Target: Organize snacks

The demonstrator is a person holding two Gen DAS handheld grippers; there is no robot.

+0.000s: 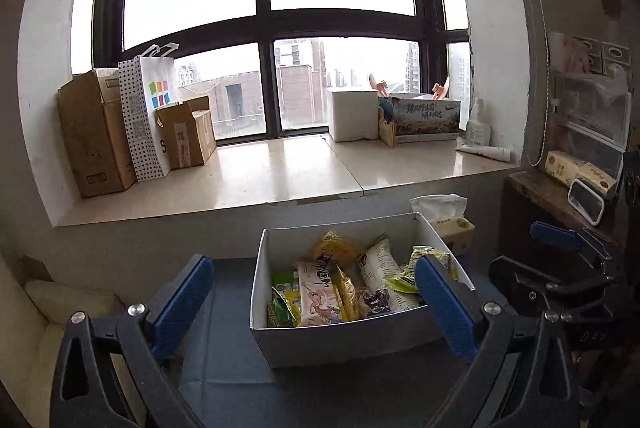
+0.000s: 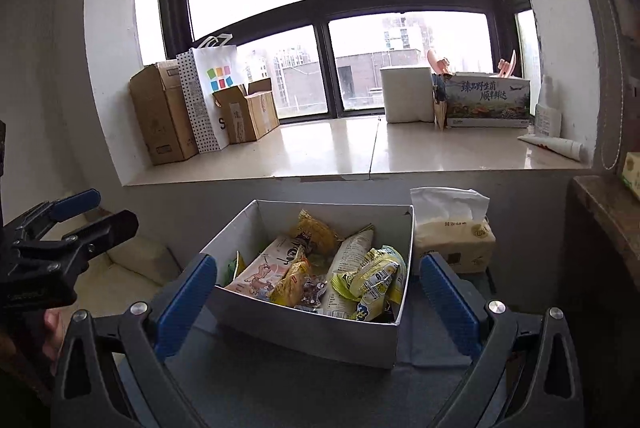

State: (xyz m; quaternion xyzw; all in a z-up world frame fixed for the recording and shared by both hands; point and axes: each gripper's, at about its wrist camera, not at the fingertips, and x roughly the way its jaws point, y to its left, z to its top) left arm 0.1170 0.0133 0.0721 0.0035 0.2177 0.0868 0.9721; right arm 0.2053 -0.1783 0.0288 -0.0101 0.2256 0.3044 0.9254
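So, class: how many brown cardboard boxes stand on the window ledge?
2. The tall cardboard box stands at the ledge's far left; the small open cardboard box sits right of the dotted paper bag. More may be hidden behind.

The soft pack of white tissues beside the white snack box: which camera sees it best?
The right wrist view: the soft pack of white tissues shows nearly whole there. In the left wrist view the white snack box hides most of it.

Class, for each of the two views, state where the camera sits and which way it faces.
Left wrist: sits on the left hand-held gripper, jaws open, facing the white snack box and window; the right hand-held gripper shows at right.
Right wrist: sits on the right hand-held gripper, jaws open, facing the same box; the left hand-held gripper and a hand show at left.
Shared: box, tissue pack, windowsill.
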